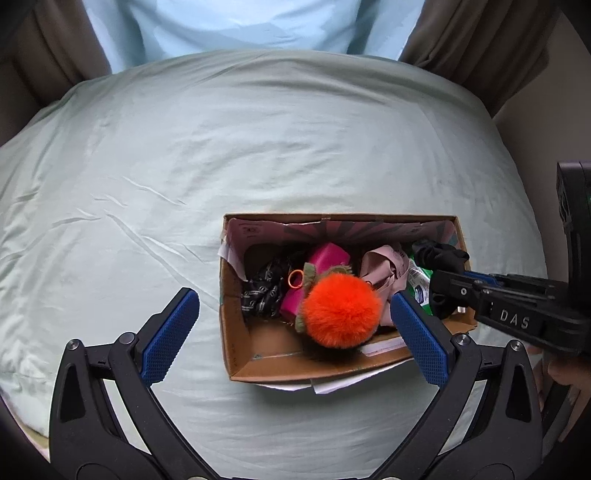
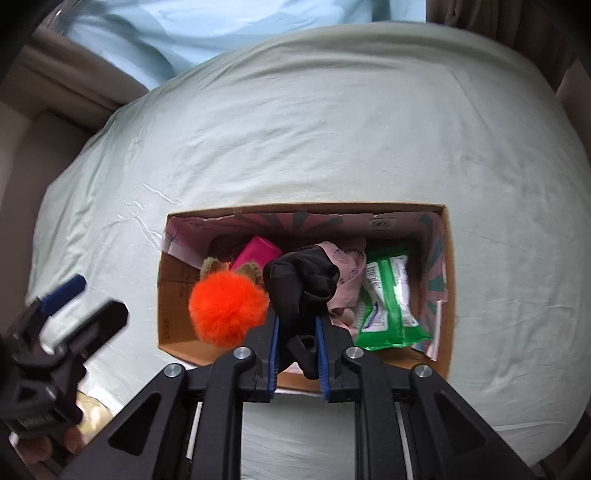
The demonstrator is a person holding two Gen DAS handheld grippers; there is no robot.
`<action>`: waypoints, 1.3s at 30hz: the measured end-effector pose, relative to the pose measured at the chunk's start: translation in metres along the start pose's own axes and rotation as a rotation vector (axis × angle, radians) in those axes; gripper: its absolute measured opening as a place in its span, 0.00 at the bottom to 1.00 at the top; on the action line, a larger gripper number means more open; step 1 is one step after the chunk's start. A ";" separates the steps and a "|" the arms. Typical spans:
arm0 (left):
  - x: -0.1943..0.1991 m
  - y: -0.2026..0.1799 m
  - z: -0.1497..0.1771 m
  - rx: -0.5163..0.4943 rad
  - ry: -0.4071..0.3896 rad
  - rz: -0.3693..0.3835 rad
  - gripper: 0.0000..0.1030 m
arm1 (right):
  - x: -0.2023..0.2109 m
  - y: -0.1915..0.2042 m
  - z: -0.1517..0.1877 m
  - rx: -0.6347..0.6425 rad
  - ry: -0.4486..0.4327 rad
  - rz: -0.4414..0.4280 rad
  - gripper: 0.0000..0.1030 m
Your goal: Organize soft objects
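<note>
An open cardboard box (image 1: 234, 332) (image 2: 173, 280) sits on a pale green bed sheet (image 1: 258, 147). Inside lie a fluffy orange pompom (image 1: 341, 310) (image 2: 229, 306), a magenta item (image 1: 327, 258), a pink cloth (image 2: 347, 266), a black patterned fabric (image 1: 260, 293) and a green wipes pack (image 2: 388, 299). My right gripper (image 2: 297, 317) (image 1: 439, 282) hangs over the box's right half, shut on a black cloth (image 2: 301, 277) (image 1: 439, 254) that bulges out past its blue pads. My left gripper (image 1: 293, 299) (image 2: 88, 302) stands wide open above the box's left half, holding nothing.
The sheet spreads wide around the box, wrinkled to its left. Brown curtains (image 1: 480, 40) and a pale blue drape (image 1: 240, 26) hang beyond the far edge. Loose paper (image 1: 332, 386) pokes out under the box's near side. A person's hand (image 1: 565, 373) grips the right tool.
</note>
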State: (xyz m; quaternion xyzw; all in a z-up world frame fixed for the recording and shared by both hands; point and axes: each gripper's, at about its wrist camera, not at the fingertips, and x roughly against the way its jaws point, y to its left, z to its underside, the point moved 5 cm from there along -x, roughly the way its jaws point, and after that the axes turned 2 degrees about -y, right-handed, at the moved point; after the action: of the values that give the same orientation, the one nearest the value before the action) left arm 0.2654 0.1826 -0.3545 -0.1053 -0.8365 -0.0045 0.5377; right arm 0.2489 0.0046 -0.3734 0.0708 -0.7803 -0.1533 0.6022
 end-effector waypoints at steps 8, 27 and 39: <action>-0.021 -0.005 0.009 -0.030 0.051 0.011 1.00 | -0.012 -0.024 -0.012 -0.082 0.028 0.032 0.89; 0.045 -0.016 0.010 -0.017 -0.041 0.029 1.00 | 0.055 -0.010 0.003 -0.066 -0.068 -0.008 0.89; 0.189 -0.047 -0.004 -0.008 -0.246 0.026 1.00 | 0.221 0.010 0.025 0.036 -0.362 0.099 0.89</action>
State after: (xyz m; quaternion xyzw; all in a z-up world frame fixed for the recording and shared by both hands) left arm 0.1847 0.1686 -0.1774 -0.1179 -0.8948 0.0120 0.4305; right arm 0.1669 -0.0473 -0.1732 0.0144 -0.8811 -0.1198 0.4573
